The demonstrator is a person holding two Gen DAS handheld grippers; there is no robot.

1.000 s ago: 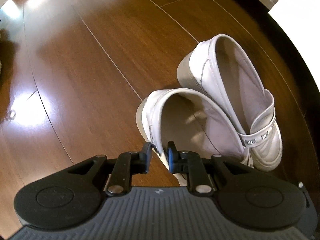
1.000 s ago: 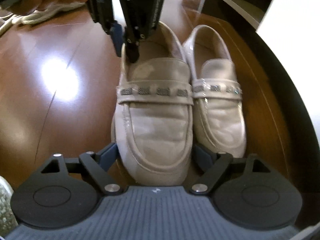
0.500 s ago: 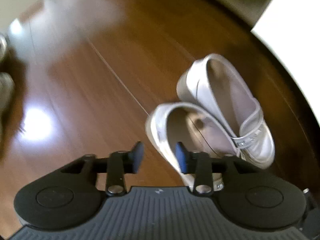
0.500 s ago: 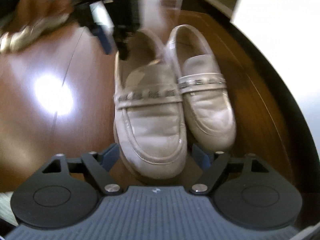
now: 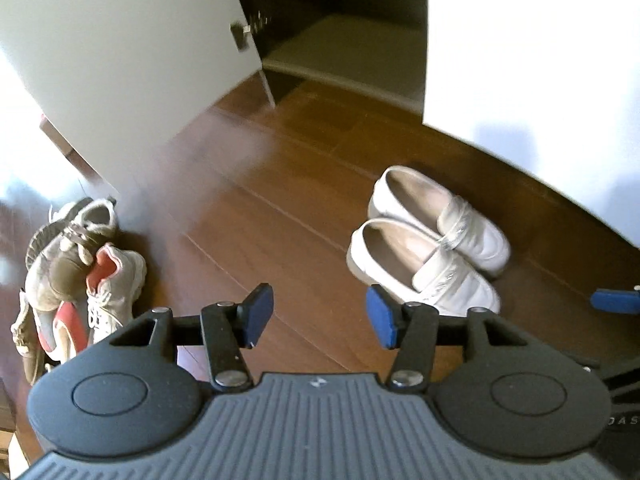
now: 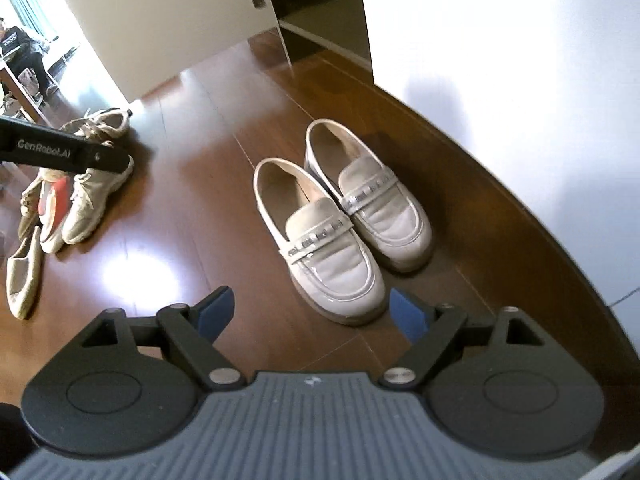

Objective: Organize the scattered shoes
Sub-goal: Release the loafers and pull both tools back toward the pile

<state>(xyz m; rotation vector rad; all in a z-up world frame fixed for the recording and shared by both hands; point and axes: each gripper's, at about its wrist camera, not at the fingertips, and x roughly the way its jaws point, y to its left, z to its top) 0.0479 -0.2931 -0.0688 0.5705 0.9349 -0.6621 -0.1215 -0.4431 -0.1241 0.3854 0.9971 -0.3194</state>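
A pair of white loafers (image 5: 432, 240) stands side by side on the dark wood floor near a white wall; it also shows in the right wrist view (image 6: 344, 220). A heap of beige and white sneakers with red linings (image 5: 76, 272) lies at the left, also in the right wrist view (image 6: 76, 184). My left gripper (image 5: 316, 316) is open and empty, raised above the floor left of the loafers. My right gripper (image 6: 308, 312) is open and empty, raised in front of the loafers' toes.
An open white cabinet door (image 5: 120, 60) and a dark cabinet opening with shelves (image 5: 340, 32) stand at the back. A white panel (image 5: 540, 60) runs along the right. A flat beige shoe (image 6: 24, 276) lies at the far left. A seated person (image 6: 24, 52) is in the far background.
My left gripper let go of the near loafer's heel, opened and pulled up and back. My right gripper also drew back and rose. Both loafers now stand alone on the floor.
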